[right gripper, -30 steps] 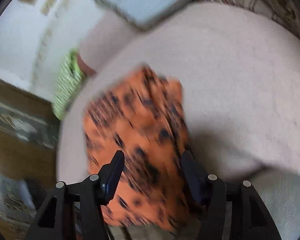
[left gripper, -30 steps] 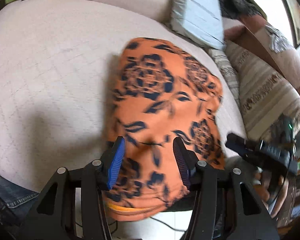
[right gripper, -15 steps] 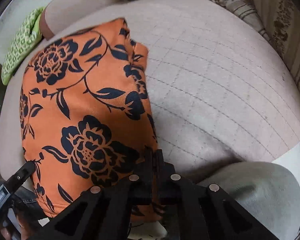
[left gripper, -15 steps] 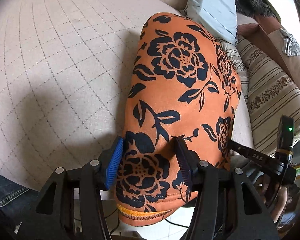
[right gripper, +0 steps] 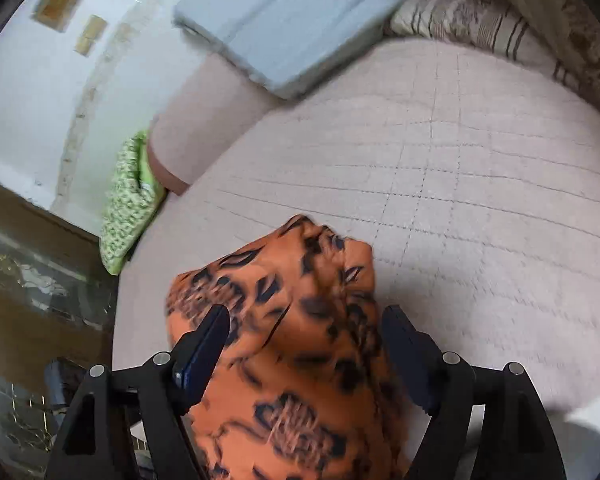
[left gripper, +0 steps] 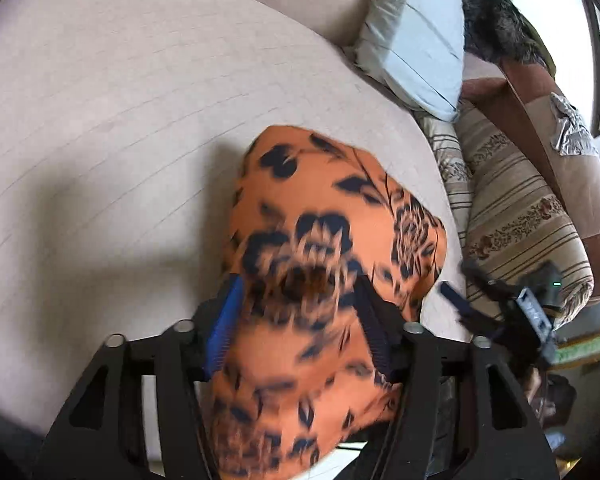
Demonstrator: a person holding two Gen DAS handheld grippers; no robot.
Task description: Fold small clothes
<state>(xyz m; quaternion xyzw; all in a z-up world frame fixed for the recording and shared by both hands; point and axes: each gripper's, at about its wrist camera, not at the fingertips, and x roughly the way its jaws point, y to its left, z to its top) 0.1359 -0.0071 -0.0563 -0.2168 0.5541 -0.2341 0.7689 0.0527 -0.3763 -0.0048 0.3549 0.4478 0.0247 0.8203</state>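
An orange garment (left gripper: 340, 208) with a dark flower print lies bunched at the front edge of the beige quilted sofa seat (left gripper: 120, 120), its near end hanging over the edge. My left gripper (left gripper: 298, 284) is over its near part. The jaws are opening, and the blurred cloth fills the gap between them. In the right wrist view the same garment (right gripper: 284, 280) runs between the widely spread fingers of my right gripper (right gripper: 306, 312), whose jaws are opening too and do not press on it. The right gripper (left gripper: 462, 284) also shows at the garment's right side.
A pale blue cushion (left gripper: 416, 40) leans on the sofa back, and a striped cushion (left gripper: 520, 216) lines the right side. A green patterned cloth (right gripper: 132, 200) sits at the seat's left end. Bare seat (right gripper: 480, 180) stretches beyond the garment. Dark glass-fronted furniture (right gripper: 20, 280) stands on the left.
The right gripper, shut at the garment's near edge half a second ago, now stands wide open. The left jaws have spread. The garment, spread long before, now looks shorter and bunched.
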